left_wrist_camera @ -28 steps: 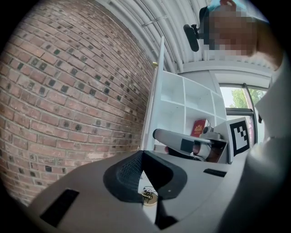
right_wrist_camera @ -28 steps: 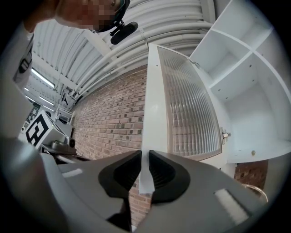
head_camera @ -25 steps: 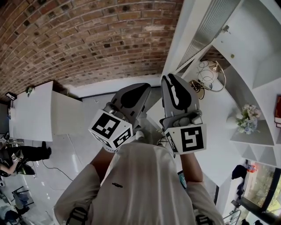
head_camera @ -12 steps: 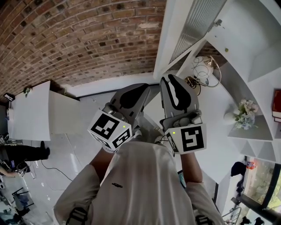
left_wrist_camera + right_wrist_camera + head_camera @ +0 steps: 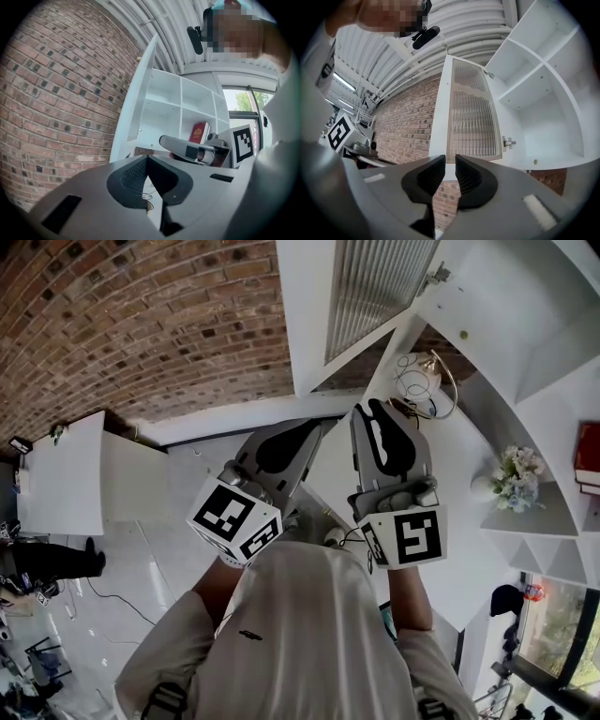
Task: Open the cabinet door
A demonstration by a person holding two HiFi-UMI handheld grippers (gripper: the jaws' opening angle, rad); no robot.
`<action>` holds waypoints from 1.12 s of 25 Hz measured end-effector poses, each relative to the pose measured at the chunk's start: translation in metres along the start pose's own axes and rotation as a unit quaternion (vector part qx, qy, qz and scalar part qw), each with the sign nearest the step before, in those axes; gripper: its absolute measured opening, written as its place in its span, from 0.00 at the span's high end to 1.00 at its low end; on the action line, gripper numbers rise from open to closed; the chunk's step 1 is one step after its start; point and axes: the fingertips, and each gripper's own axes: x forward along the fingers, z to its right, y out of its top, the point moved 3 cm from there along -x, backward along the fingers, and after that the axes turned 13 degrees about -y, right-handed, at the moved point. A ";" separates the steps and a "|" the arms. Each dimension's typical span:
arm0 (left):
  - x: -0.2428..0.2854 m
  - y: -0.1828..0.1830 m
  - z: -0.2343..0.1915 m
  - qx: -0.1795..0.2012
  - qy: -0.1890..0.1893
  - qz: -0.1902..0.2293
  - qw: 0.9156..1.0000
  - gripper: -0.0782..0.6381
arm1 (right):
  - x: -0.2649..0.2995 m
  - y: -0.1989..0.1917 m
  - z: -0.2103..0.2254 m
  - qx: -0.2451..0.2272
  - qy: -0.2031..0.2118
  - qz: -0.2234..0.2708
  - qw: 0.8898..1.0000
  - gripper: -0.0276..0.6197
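Note:
The cabinet door, white-framed with ribbed glass, stands swung out from the white cabinet; the right gripper view shows it face-on as the door. My right gripper is level just under the door's lower edge. Its jaws stand a narrow gap apart, with only the door frame and brick showing through. My left gripper is beside it at the left, its tips pressed together on nothing. In the left gripper view the door is seen edge-on.
A brick wall runs behind the door. The cabinet shelves hold a wire ornament, a flower vase and a red book. A white table stands at the left, with a person beyond it.
The door fills more of the head view's top and its edge has shifted left. The shelf ornaments have drifted upward. Both grippers kept their pose, the right one a little further right.

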 end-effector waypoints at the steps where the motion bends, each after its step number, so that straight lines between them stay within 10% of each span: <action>1: 0.003 0.000 0.003 0.001 0.000 0.000 1.000 0.88 | -0.002 0.001 0.004 0.000 -0.001 0.000 1.000 0.85; 28: 0.067 -0.006 0.065 0.023 -0.005 0.008 1.000 0.88 | -0.057 0.007 0.104 -0.008 -0.032 0.014 0.999 0.86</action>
